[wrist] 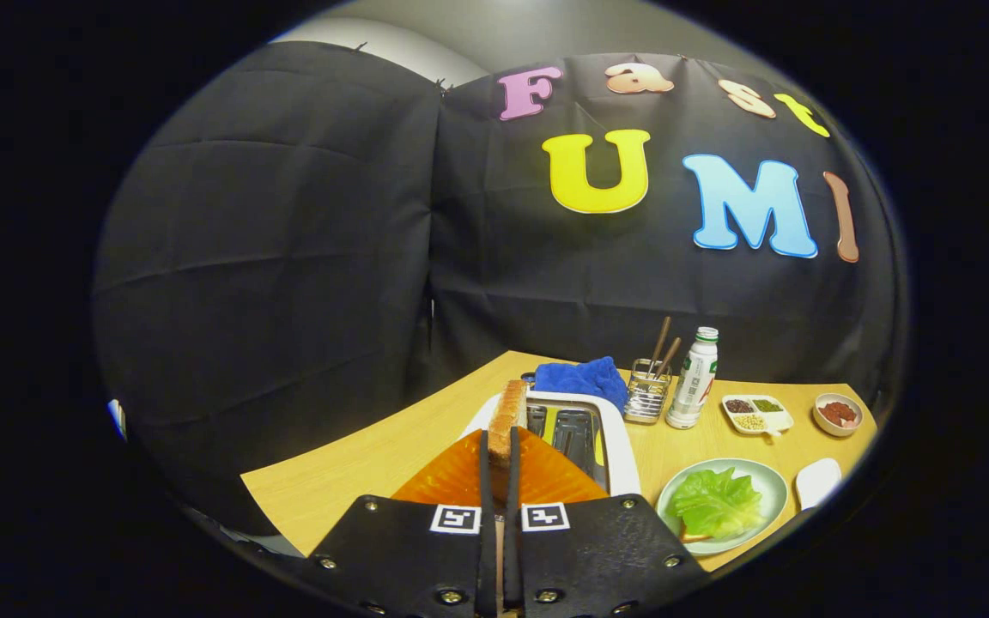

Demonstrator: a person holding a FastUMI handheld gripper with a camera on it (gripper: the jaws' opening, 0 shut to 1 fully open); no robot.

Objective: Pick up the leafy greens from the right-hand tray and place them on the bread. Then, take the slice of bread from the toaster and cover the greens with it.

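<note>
In the gripper view, the claw (499, 481) has its two fingers pressed nearly together on the brown toasted slice of bread (506, 419), which stands upright with its long axis pointing away from the fingers, just above the left slot of the white toaster (623, 446). The green leafy lettuce (715, 504) already lies on bread in the pale green round plate (767, 481), to the right of the claw (near, on the wooden tabletop (348, 463)). The label on the white bottle (694, 379) is too small to read.

Greens (715, 503) on plate bread (690, 536), toaster slice (507, 419) upright
</note>
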